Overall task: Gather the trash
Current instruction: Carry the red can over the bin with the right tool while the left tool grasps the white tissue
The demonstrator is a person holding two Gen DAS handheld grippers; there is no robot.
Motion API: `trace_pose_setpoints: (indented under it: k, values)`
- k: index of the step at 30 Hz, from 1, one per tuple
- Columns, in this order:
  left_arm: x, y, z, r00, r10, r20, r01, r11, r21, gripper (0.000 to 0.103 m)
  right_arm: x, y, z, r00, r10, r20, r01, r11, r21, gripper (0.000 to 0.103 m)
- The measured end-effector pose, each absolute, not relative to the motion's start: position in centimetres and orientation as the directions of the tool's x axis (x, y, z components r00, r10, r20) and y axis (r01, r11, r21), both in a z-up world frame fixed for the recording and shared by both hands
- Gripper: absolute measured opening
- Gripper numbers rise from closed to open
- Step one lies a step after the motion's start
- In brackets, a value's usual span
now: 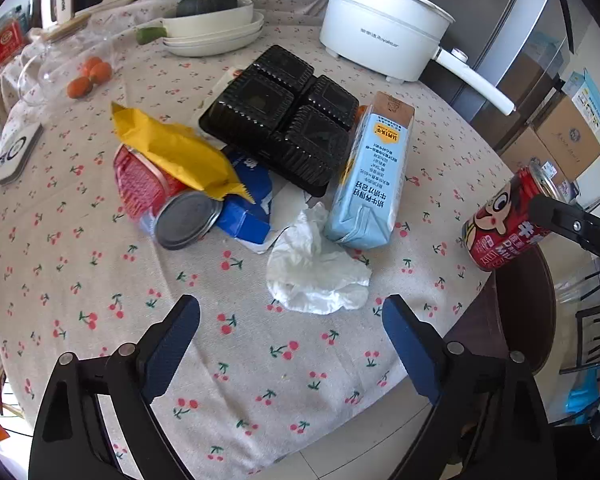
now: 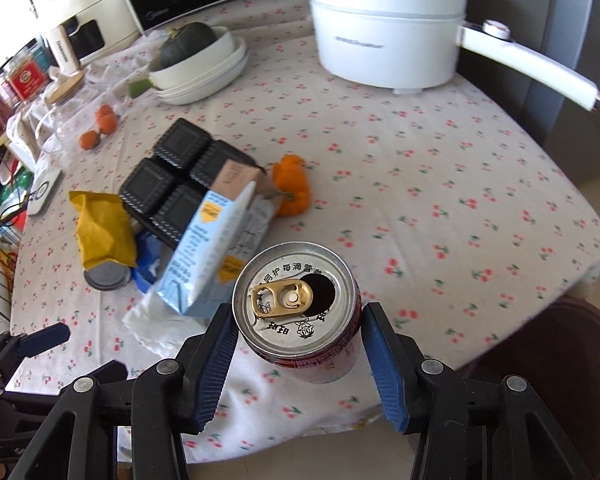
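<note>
My right gripper [image 2: 298, 344] is shut on an opened red drink can [image 2: 300, 312] and holds it above the table's near right edge; the can also shows in the left wrist view [image 1: 508, 224]. My left gripper [image 1: 290, 332] is open and empty, just in front of a crumpled white tissue [image 1: 316, 272]. Behind the tissue lie a light blue milk carton [image 1: 372, 176], a black plastic tray [image 1: 284, 120], a yellow snack bag [image 1: 172, 148], a blue wrapper [image 1: 248, 208] and a red tin lying on its side [image 1: 156, 196]. An orange peel [image 2: 292, 184] lies beyond the carton.
A white electric pot [image 1: 384, 24] with a long handle stands at the back right. Stacked white bowls with a dark squash [image 1: 212, 20] sit at the back. Small oranges [image 1: 88, 76] and a glass jar are at the left. A dark chair [image 1: 528, 300] stands at the right edge.
</note>
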State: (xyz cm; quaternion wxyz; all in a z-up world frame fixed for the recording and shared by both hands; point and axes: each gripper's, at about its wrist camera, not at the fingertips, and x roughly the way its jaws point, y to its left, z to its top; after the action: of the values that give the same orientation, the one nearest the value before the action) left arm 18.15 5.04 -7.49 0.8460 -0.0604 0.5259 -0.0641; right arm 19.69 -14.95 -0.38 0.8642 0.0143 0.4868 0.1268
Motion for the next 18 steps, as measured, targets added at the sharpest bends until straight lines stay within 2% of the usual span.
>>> trace_pose_setpoints:
  k: [1, 4, 7, 8, 10, 12, 15, 18]
  values:
    - [18.6, 4.6, -7.8, 0.435, -0.164, -0.885, 0.048, 0.986, -0.159, 0.09, 19.6, -15.5, -0.4, 0.495, 0.228, -0.839, -0.2, 0.969, 0.145, 0.056]
    - [19.6, 3.9, -8.7, 0.418, -0.145, -0.897, 0.052, 0.989, -0.136, 0.076, 19.5, -16.8, -0.3, 0.495, 0.211, -0.843, -0.189, 0.973, 0.133, 0.056]
    - [20.2, 3.8, -9.8, 0.389, -0.142, -0.91, 0.042, 0.99, -0.136, 0.056, 19.3, -18.1, -0.5, 0.493, 0.194, -0.848, -0.179, 0.977, 0.119, 0.056]
    - [20.3, 3.9, -10.1, 0.376, -0.152, -0.914, 0.036, 0.988, -0.149, 0.046, 19.2, -18.5, -0.5, 0.491, 0.187, -0.851, -0.175, 0.978, 0.115, 0.056]
    - [20.2, 4.1, -10.2, 0.382, -0.159, -0.91, 0.027, 0.987, -0.161, 0.038, 19.1, -19.3, -0.7, 0.489, 0.178, -0.854, -0.169, 0.98, 0.107, 0.056]
    - [20.2, 4.2, -10.1, 0.375, -0.173, -0.911, 0.024, 0.984, -0.177, 0.018, 18.9, -20.1, -0.9, 0.486, 0.166, -0.858, -0.162, 0.982, 0.098, 0.056]
    - [19.7, 4.9, -9.7, 0.38, -0.18, -0.907, 0.007, 0.981, -0.192, 0.011, 18.6, -21.1, -1.1, 0.483, 0.155, -0.862, -0.153, 0.984, 0.091, 0.056]
    - [18.9, 5.6, -9.0, 0.396, -0.181, -0.9, -0.003, 0.98, -0.199, 0.009, 18.2, -22.1, -1.0, 0.484, 0.151, -0.862, -0.142, 0.986, 0.093, 0.056]
